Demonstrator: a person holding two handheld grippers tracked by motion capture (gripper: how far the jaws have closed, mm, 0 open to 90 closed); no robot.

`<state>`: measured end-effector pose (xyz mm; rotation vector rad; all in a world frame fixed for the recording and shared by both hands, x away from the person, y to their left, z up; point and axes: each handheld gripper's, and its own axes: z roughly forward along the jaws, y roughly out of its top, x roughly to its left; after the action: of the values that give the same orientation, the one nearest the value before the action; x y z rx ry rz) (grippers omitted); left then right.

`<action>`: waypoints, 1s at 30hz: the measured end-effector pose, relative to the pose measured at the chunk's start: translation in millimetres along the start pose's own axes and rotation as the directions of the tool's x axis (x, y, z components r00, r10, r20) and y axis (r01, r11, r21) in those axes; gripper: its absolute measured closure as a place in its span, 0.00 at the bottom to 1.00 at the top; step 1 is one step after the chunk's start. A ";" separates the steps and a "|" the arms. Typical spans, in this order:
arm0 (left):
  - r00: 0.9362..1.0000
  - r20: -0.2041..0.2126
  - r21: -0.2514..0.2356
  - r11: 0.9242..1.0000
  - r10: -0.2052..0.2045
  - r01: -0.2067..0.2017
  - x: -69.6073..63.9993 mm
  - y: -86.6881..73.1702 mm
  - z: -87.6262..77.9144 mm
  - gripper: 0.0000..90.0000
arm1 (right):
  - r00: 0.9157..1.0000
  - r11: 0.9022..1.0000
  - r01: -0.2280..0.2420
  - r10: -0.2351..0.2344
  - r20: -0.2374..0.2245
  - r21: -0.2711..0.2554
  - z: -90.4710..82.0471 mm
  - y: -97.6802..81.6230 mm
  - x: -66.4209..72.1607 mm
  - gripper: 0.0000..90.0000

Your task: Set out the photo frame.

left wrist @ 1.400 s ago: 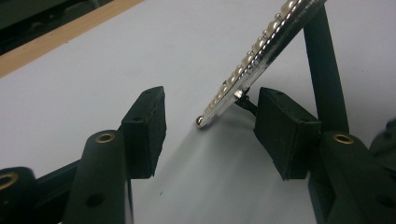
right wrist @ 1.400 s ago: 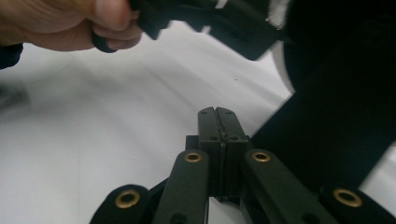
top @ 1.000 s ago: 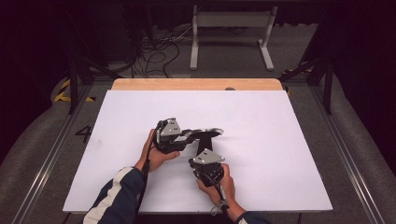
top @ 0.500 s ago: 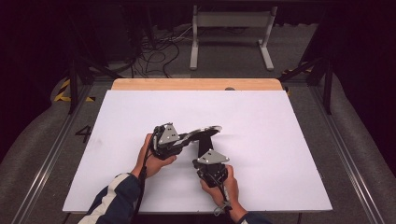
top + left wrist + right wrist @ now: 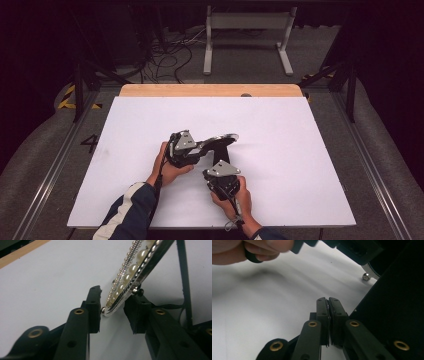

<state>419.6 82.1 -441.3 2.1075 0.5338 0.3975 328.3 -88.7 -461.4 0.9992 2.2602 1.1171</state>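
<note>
A small frame (image 5: 223, 139) with a silver rim and a row of pearls (image 5: 132, 267) is held up off the white table (image 5: 300, 150), tilted. My left gripper (image 5: 204, 146) (image 5: 113, 307) is shut on its lower corner, one jaw on the pearl face and one on the black back. A black stand leg (image 5: 183, 277) hangs from the frame's back. My right gripper (image 5: 221, 161) (image 5: 328, 302) is just under the frame with its jaws pressed together beside the black back panel (image 5: 392, 302). A thin pale sliver shows between them; I cannot tell what it is.
The other hand (image 5: 249, 247) and the left gripper's body show at the top of the right gripper view. A wooden strip (image 5: 210, 90) runs along the table's far edge. Cables and a metal stand (image 5: 247, 30) lie on the floor beyond.
The frame's far end has risen a little off the table. My right gripper has shifted slightly to the right under it. The left hand has barely moved.
</note>
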 end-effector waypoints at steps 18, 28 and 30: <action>0.998 -0.030 0.053 0.998 0.047 -0.045 -6.2 2.2 9.8 0.82 | 0.999 0.999 -0.027 0.026 -0.026 -0.026 -2.9 0.9 -6.2 0.97; 0.997 -0.057 0.069 0.996 0.060 -0.056 -15.3 -0.9 0.9 0.87 | 0.998 0.998 -0.056 0.055 -0.017 -0.020 -5.8 -3.1 -11.6 1.00; 0.995 -0.064 0.070 0.995 0.073 -0.069 -17.4 -2.0 -0.6 0.87 | 0.997 0.997 -0.069 0.068 -0.024 -0.018 -7.5 -4.0 -14.8 1.00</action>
<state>404.0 74.6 -444.1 2.1896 0.5186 0.4981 331.5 -105.3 -459.4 1.0688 2.2452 1.1819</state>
